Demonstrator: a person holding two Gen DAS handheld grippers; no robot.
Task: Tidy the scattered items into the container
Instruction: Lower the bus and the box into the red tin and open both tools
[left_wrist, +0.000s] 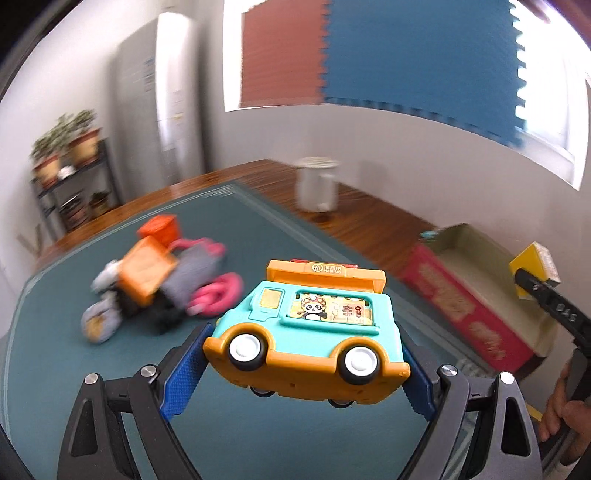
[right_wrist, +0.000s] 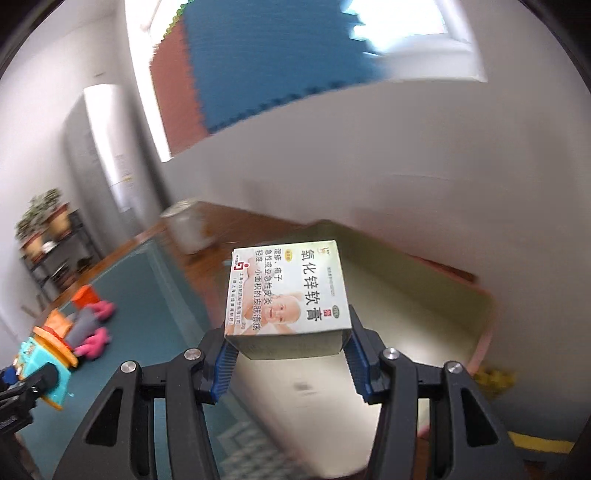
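left tongs (left_wrist: 306, 365) clamp the toy van (left_wrist: 310, 328); right tongs (right_wrist: 291, 354) clamp the ointment box (right_wrist: 288, 295).

the heap of toys (left_wrist: 155, 280) on the green rug is smeared by blur, its pieces not separable. the container (right_wrist: 424, 314) is blurred and partly hidden behind the ointment box (right_wrist: 288, 295).

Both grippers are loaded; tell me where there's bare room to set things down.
The cardboard box has a bare floor between its red wall and the room wall. The green rug lies bare between box and toy pile. The pile is crowded.
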